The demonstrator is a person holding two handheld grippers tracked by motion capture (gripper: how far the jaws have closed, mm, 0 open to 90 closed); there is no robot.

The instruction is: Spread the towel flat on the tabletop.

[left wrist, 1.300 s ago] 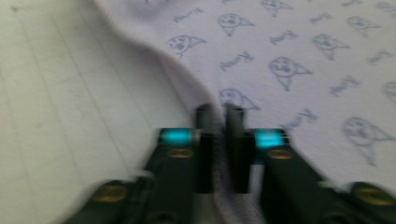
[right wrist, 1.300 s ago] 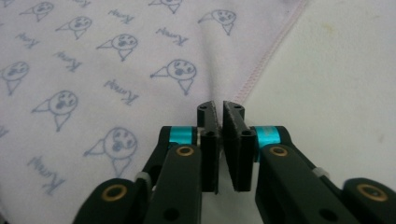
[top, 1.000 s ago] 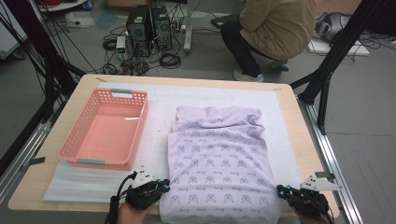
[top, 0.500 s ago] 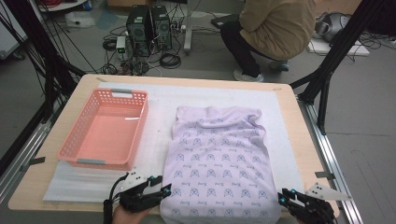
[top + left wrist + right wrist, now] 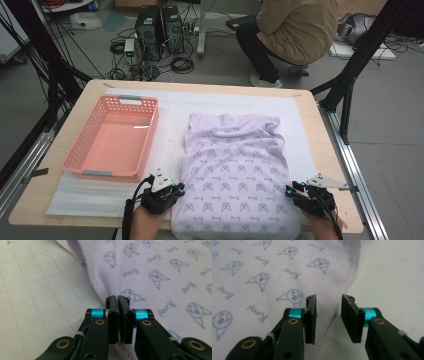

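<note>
A lilac cloth (image 5: 235, 170) printed with small blue faces lies flat on the white mat, its near end at the table's front edge. At the cloth's left hem, near the front, my left gripper (image 5: 179, 190) has its jaws pressed together. In the left gripper view the gripper (image 5: 118, 298) is shut on the stitched edge of the cloth (image 5: 162, 277). My right gripper (image 5: 290, 191) is at the right hem. In the right gripper view it (image 5: 328, 298) stands open, and the hem of the cloth (image 5: 262, 270) runs between the jaws.
A pink plastic basket (image 5: 150, 135) stands to the left of the cloth on the white foam mat (image 5: 90, 195). The wooden table (image 5: 310, 115) has metal rails along both sides. Beyond the far edge a person (image 5: 295, 30) crouches beside computer towers (image 5: 160, 25) and cables.
Both grippers drew back toward the front edge half a second ago and have since moved forward again to the cloth's side hems. The cloth has stayed in place.
</note>
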